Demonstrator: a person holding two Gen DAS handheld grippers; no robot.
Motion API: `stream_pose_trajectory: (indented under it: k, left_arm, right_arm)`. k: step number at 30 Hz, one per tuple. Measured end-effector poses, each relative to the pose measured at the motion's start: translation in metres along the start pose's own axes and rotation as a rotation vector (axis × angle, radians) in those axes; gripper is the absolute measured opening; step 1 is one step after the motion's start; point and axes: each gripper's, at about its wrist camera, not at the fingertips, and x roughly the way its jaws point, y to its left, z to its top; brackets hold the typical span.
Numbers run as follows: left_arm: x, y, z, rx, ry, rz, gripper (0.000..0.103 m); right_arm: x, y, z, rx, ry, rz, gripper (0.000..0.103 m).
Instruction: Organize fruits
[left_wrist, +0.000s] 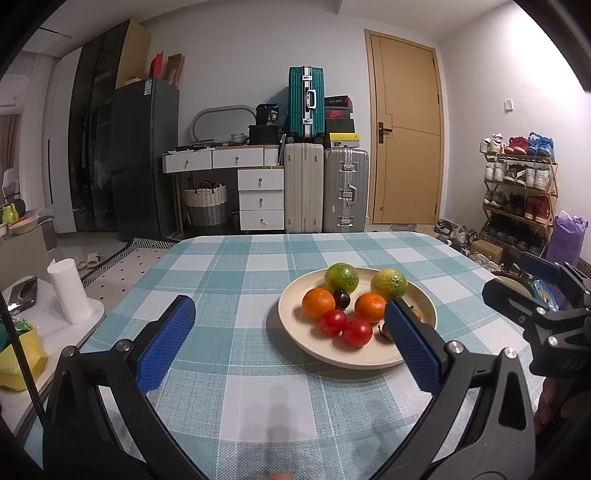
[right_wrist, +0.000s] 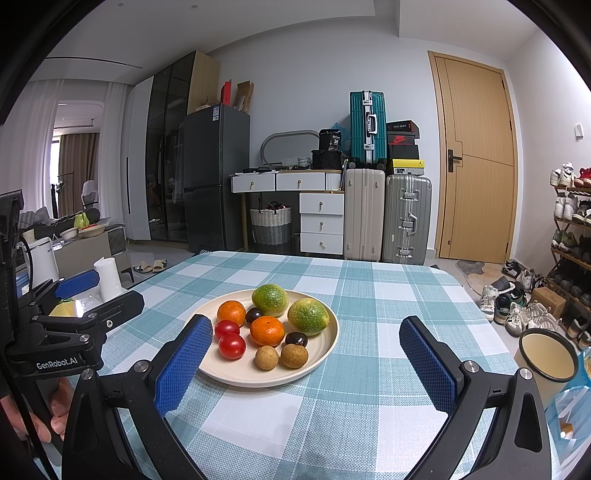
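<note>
**Cream plate of fruit sits ahead of both grippers, nearer the right one**

Cream-coloured and round, the plate (right_wrist: 325, 354) rests on the checked tabletop (right_wrist: 369, 413) just beyond the right gripper (right_wrist: 314, 365), whose blue-padded fingers are spread wide and hold nothing; the plate lies slightly left of its centre line. From the left gripper (left_wrist: 291, 343), likewise spread and empty, the plate lies ahead and to the right, one pad overlapping its near rim in view. By my judgement the right gripper is better placed. On the plate: two green-yellow citrus (right_wrist: 270, 300), two tangerines (right_wrist: 267, 330), two cherry tomatoes (right_wrist: 232, 346), two dark plums (right_wrist: 296, 339) and two tan longans (right_wrist: 294, 355), packed close, mostly touching.
</note>
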Motion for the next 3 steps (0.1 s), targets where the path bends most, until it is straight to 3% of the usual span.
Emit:
stream_pose_trajectory:
  k: [3]
  left_arm:
    - [0.0008,0.0008,-0.0001,-0.006,0.014,0.007,0.102]
  right_arm:
    - [0.0001,0.0000,0.0000,0.000,0.001,0.000,0.103]
